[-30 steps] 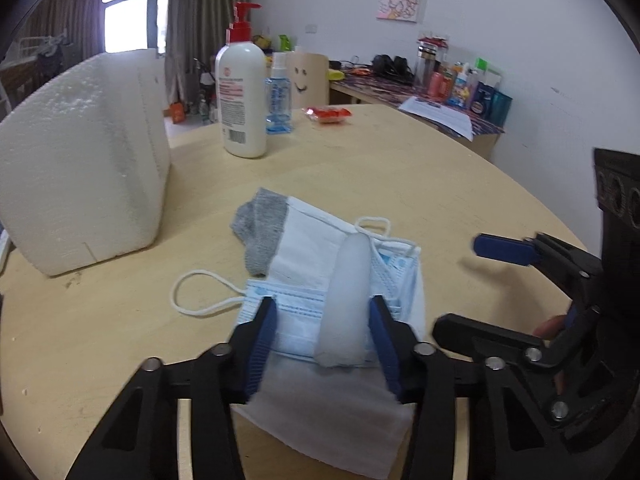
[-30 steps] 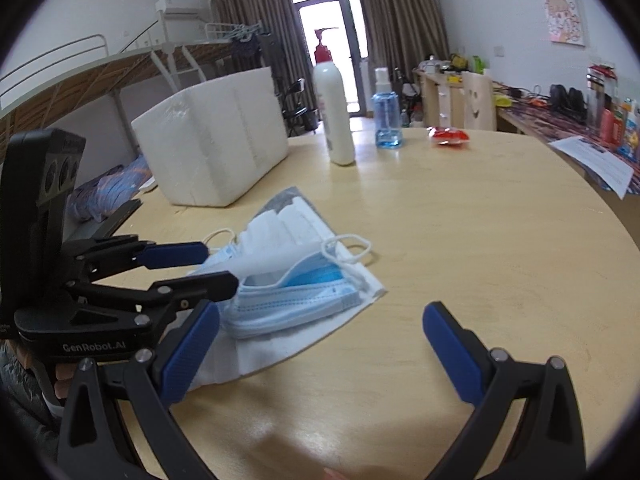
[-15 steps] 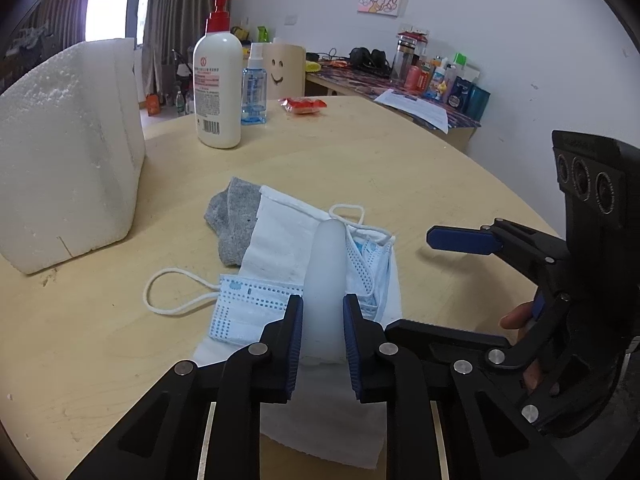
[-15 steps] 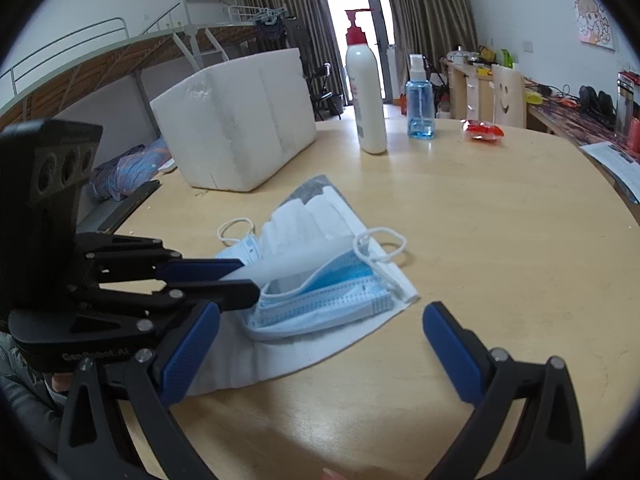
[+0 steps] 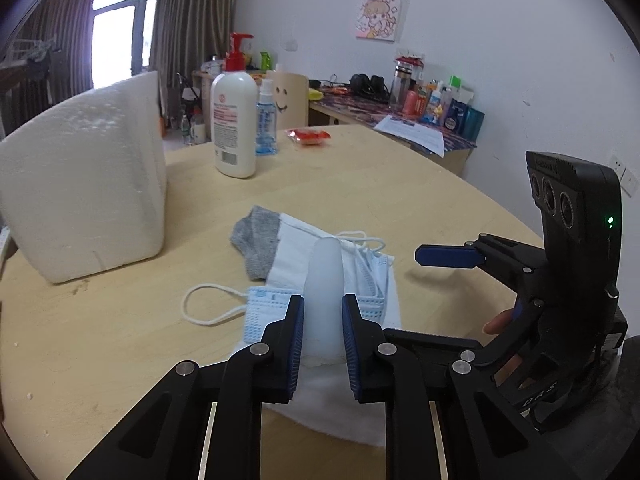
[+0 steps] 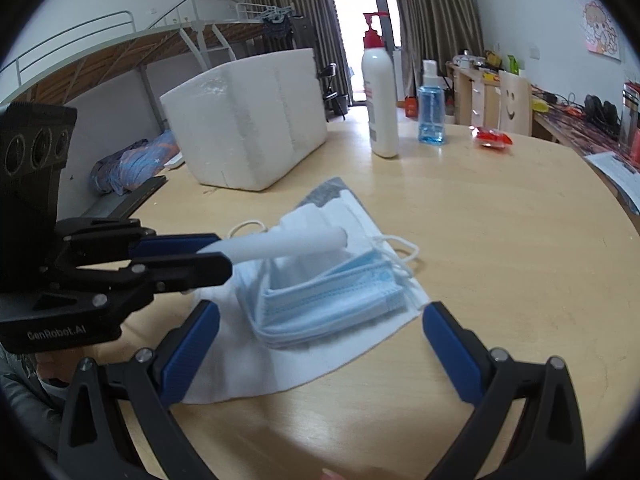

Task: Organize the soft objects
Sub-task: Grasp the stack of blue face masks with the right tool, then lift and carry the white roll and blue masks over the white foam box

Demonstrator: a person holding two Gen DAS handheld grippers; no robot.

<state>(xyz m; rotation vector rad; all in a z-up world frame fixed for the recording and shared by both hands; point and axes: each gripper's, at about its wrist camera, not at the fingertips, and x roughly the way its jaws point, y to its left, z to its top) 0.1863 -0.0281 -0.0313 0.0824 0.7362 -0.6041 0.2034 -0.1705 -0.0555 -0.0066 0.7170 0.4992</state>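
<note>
Your left claw (image 5: pixel 322 330) is clamped on the white roll (image 5: pixel 325 280) above the masks (image 6: pixel 332 296), your right claw (image 6: pixel 320 344) gapes wide, and the foam box (image 6: pixel 256 136) at upper left hides its contents.

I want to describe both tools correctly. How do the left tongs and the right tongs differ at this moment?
The left tongs are shut on a white roll; the right tongs are open and hold nothing. The left tongs carry the roll above the blue masks; the right tongs hover beside them. Both have blue pads on black arms.
</note>
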